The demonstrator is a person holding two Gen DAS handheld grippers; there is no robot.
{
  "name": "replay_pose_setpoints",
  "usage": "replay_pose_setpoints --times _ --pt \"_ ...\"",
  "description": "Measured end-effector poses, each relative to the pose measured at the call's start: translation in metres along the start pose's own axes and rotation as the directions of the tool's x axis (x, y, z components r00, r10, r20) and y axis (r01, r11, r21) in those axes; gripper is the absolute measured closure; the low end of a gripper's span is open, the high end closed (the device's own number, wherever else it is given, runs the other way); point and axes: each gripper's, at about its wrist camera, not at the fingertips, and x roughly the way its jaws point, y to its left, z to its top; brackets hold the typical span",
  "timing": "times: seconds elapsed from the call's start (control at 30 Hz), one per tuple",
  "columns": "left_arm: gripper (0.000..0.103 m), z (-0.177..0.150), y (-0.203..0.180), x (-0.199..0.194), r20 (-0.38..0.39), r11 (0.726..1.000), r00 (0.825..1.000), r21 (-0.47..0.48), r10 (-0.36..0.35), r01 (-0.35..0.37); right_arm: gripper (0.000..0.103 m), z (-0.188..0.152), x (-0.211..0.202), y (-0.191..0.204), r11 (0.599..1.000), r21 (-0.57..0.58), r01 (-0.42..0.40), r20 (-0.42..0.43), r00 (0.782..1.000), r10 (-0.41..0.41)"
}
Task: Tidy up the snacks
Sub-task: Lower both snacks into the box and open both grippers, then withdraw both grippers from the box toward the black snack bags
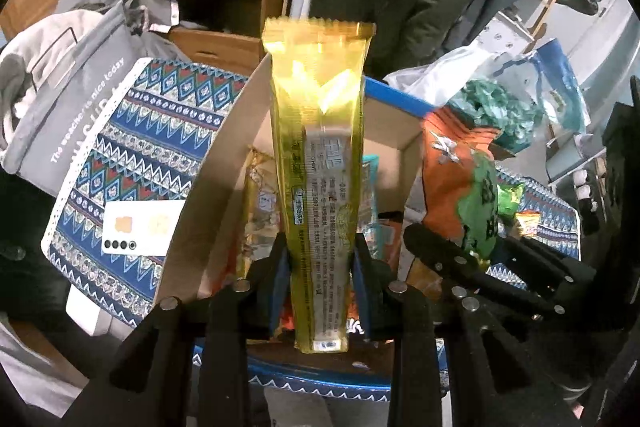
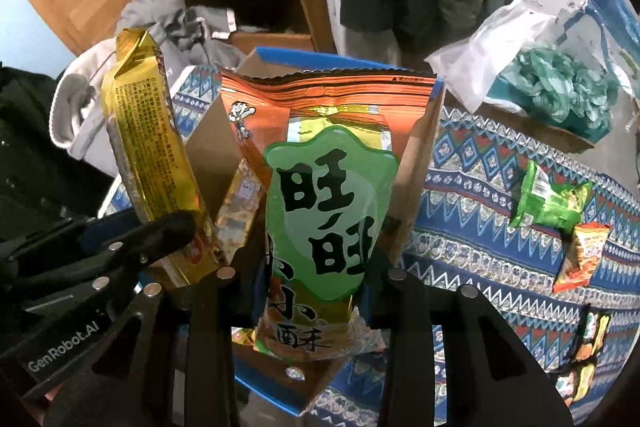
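Observation:
My left gripper [image 1: 320, 283] is shut on a long gold snack pack [image 1: 318, 155] and holds it upright over an open cardboard box [image 1: 208, 195] with several snacks inside. My right gripper [image 2: 312, 291] is shut on an orange and green snack bag [image 2: 328, 203], also over the box [image 2: 208, 155]. The right gripper and its bag [image 1: 464, 187] show at the right of the left wrist view. The gold pack [image 2: 148, 147] and left gripper show at the left of the right wrist view.
A patterned blue cloth [image 2: 480, 211] covers the table. On it lie a green packet [image 2: 552, 203], an orange packet [image 2: 584, 255] and another small packet [image 2: 588, 343]. A white card [image 1: 140, 227] lies left of the box. A plastic bag [image 2: 540, 75] sits behind.

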Motion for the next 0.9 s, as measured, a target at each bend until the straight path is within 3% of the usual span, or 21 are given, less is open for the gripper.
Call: replay_pose_setpoints --times 0.1,0.13,0.27,0.6,0.9 --pt "0.072 0.0 0.003 -0.001 0.009 1.0 1.0 -0.002 0.017 -0.017 0.055 0.001 0.002 0.0 1.0 -0.002 0.016 0.001 1.0 -0.016" --pt "0.067 0.0 0.003 -0.001 0.011 1.0 1.0 -0.001 0.023 -0.023 0.05 0.001 0.001 0.0 1.0 -0.001 0.021 0.005 1.0 -0.021" --pt "0.052 0.0 0.005 -0.004 0.031 0.999 0.999 -0.014 0.043 -0.043 0.047 0.004 -0.003 -0.005 0.999 0.011 0.031 0.019 0.999 -0.031" --pt "0.05 -0.003 -0.002 -0.005 0.016 1.0 1.0 -0.022 0.006 -0.005 0.036 0.001 -0.018 -0.015 0.998 0.014 0.068 0.051 0.996 -0.069" --pt "0.048 -0.009 -0.027 -0.007 0.003 0.999 1.0 0.032 -0.026 0.026 0.031 -0.01 -0.036 -0.038 0.995 0.031 0.09 0.072 0.993 -0.092"
